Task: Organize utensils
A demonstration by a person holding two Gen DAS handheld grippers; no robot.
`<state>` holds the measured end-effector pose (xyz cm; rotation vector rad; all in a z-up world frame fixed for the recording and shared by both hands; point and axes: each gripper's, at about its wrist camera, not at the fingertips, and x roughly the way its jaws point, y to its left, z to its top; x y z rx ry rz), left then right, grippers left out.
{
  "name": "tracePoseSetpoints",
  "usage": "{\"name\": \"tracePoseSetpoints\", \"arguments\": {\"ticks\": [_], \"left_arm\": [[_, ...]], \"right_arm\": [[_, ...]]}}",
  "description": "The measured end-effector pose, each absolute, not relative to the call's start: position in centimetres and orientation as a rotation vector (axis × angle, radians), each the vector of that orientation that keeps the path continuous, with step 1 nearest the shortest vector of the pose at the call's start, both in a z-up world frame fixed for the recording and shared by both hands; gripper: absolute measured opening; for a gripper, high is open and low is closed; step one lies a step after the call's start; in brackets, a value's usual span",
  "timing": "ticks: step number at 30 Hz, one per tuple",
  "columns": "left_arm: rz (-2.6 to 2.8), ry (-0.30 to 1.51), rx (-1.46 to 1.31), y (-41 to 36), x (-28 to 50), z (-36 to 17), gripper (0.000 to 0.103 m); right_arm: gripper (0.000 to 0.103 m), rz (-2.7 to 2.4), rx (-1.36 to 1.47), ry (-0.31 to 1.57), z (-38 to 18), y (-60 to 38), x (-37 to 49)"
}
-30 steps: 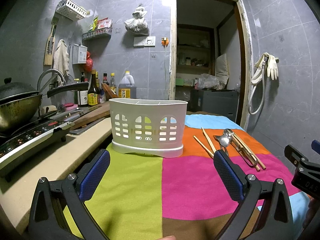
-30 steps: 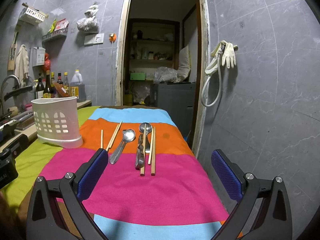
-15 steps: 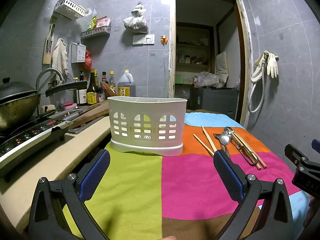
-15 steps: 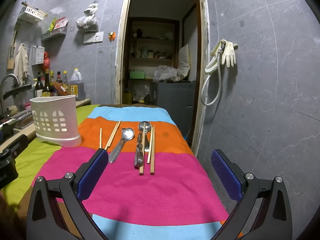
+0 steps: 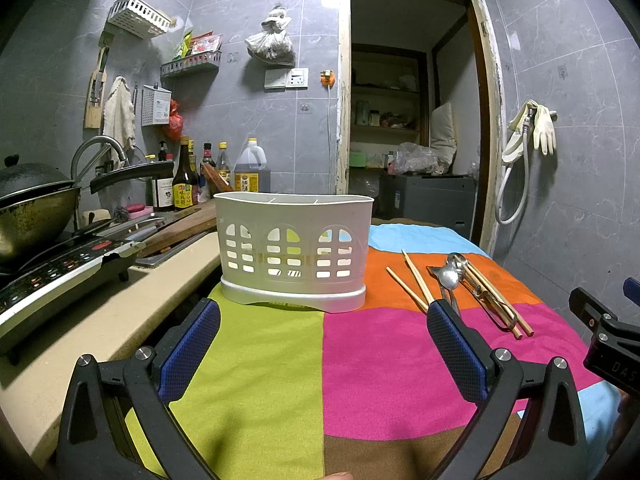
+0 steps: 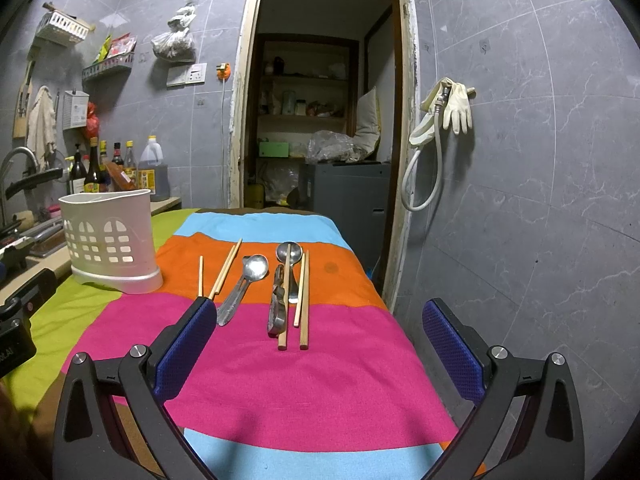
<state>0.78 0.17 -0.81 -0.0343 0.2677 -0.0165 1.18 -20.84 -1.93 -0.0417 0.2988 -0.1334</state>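
Note:
A white slotted utensil holder [image 5: 294,246] stands upright on the striped cloth, also in the right wrist view [image 6: 110,236] at the left. Beside it lie wooden chopsticks [image 6: 225,269], two metal spoons [image 6: 245,286] and another metal utensil [image 6: 277,306] with more chopsticks [image 6: 304,300]; they also show in the left wrist view [image 5: 456,280]. My left gripper [image 5: 322,344] is open and empty, in front of the holder. My right gripper [image 6: 320,344] is open and empty, just short of the utensils.
A stove with a wok [image 5: 36,212] and a counter [image 5: 120,300] sit left of the cloth. Bottles [image 5: 184,184] stand at the wall. An open doorway [image 6: 320,120] is behind the table, whose right edge [image 6: 400,340] drops beside a tiled wall.
Both grippers have eased slightly forward toward the holder and utensils. Both stay open and empty; nothing on the cloth has moved.

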Motion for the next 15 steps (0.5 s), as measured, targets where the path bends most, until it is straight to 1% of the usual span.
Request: {"name": "tracePoseSetpoints", "arguments": {"ticks": [15], "left_arm": [[-0.018,0.273,-0.032,-0.13,0.99,-0.98,0.102]], "right_arm": [[0.103,-0.132,-0.042,0.3,-1.97,-20.82,1.24]]}}
